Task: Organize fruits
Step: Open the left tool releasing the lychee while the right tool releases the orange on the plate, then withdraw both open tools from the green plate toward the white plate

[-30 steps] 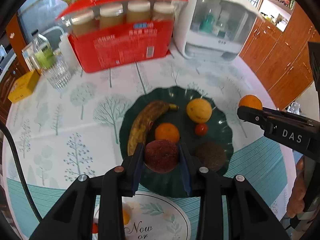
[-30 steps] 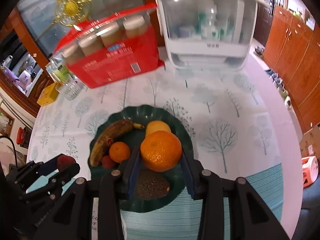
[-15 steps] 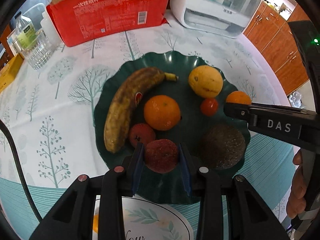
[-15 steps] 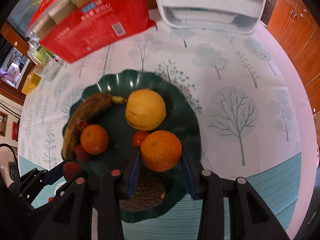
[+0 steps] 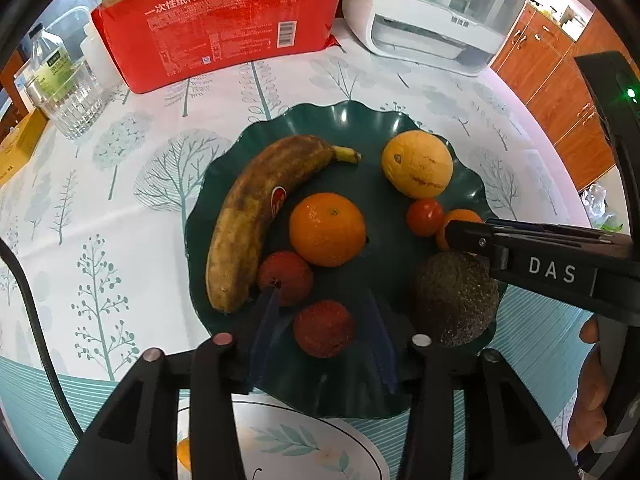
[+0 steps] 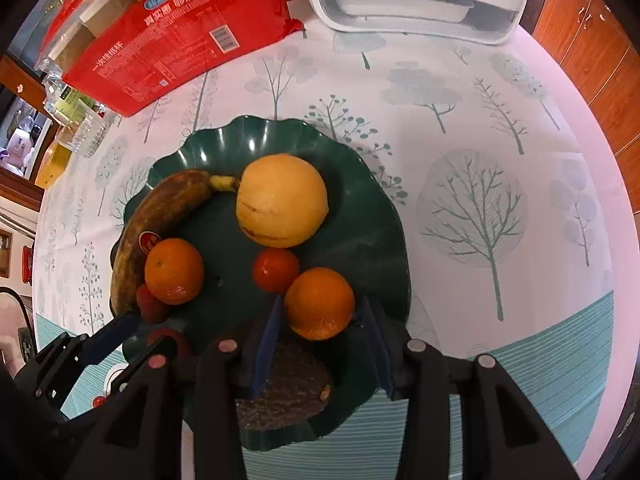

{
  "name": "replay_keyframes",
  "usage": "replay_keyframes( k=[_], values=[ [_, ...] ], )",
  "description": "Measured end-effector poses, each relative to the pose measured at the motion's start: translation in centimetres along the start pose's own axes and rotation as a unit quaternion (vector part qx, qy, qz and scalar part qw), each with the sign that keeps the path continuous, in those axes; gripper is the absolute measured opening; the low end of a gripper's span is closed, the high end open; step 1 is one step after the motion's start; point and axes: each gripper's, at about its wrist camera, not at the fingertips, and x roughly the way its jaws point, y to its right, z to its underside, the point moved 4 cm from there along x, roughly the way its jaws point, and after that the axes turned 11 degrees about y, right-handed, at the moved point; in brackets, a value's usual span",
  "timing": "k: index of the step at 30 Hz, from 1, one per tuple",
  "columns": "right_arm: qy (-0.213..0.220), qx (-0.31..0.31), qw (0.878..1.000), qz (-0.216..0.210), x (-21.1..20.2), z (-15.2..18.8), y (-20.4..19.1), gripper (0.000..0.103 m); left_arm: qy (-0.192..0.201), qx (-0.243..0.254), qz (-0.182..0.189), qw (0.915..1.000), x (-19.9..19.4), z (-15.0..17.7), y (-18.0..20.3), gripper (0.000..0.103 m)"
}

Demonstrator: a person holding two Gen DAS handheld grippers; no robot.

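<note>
The worktop (image 5: 132, 184), covered in a cloth printed with pale trees, fills both my views, and the dark green scalloped plate (image 5: 360, 120) sits at the centre of each. At the top of the left wrist view stand a red packet (image 5: 224, 20) and a white appliance (image 5: 436, 12), with a clear glass (image 5: 72, 104) at the upper left. On the plate, a browned banana (image 5: 256, 216) curves along the left side, a yellow round fruit (image 5: 416, 164) lies upper right, a dark rough avocado (image 5: 456, 300) lower right, an orange (image 5: 326, 230) in the middle, a small tomato (image 5: 425, 217) just beside the yellow fruit, and a red lychee (image 5: 285, 276) touching the banana's lower end. My left fingers (image 5: 324, 340) have just been spreading; a second lychee (image 5: 323, 328) rests on the plate between them, with a gap on each side. My right fingers (image 6: 320, 340) have likewise just been parting around a second orange (image 6: 319, 303), which sits on the plate against the tomato (image 6: 275, 265), low in the right wrist view, no longer pinched.
</note>
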Motion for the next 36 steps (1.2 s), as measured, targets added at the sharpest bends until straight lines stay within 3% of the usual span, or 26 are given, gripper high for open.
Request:
replay_keyframes(
  k=[17,23,36],
  values=[
    [0.069,-0.008,0.998,-0.004,-6.0,1.0,-1.6,0.042,0.038,-0.009,-0.006,0.9992,-5.2,-0.3,-0.5,0.059],
    [0.088,-0.014,0.996,-0.015,-8.5,2.0,-2.6,0.042,0.064,-0.018,-0.017,0.9977,-8.2,0.0,-1.0,0.070],
    [0.111,-0.036,0.993,-0.034,-13.0,5.7,-4.7,0.042,0.093,-0.042,-0.035,0.9942,-13.7,2.8,-1.9,0.083]
  ],
)
